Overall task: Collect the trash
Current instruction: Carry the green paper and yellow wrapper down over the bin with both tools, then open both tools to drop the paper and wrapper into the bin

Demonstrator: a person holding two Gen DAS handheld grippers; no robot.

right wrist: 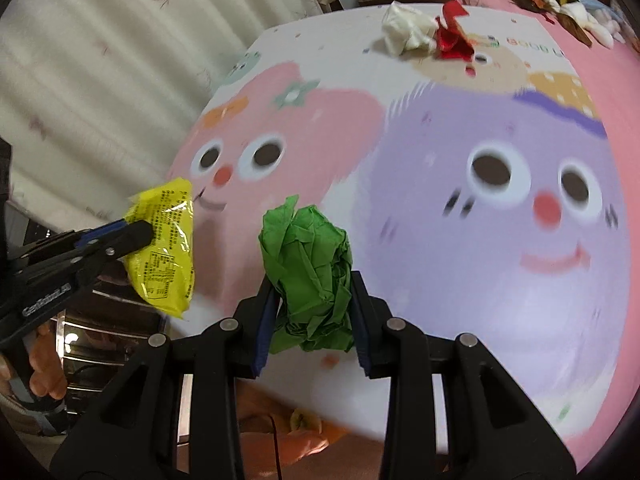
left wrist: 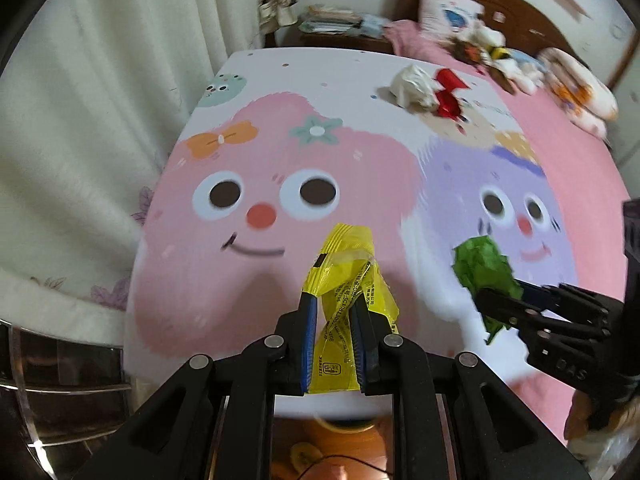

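Left gripper (left wrist: 334,300): one, bottom centre of the left wrist view, its two blue-padded fingers (left wrist: 309,320) clamped on one yellow wrapper (left wrist: 348,264). The wrapper is a crinkled printed plastic packet; its long axis runs up the frame, along the fingers, with the upper end pointing away from the camera and the lower end hanging down between the finger bases. In the right wrist view the same packet (right wrist: 164,240) shows at the left edge, held in the air just off the near edge of the bed.

Right gripper (right wrist: 312,280): one, bottom centre of its own view, fingers (right wrist: 266,320) clamped on one green paper wad (right wrist: 308,276). The wad is a crumpled ball, slightly taller than wide, with a small peak pointing up the frame. In the left wrist view it (left wrist: 486,268) sits at the right, held above the bed.

Bed cover (left wrist: 280,120): one, white and pink, printed with one pink face and one purple face.

Loose trash on the cover, upper right of both views: one white crumpled paper (left wrist: 412,84) and one red crumpled paper (left wrist: 450,92), touching each other, well apart from both grippers.

Curtain (left wrist: 100,80): pale, along the left.

Pillow (left wrist: 448,12): one, upper right, at the headboard.
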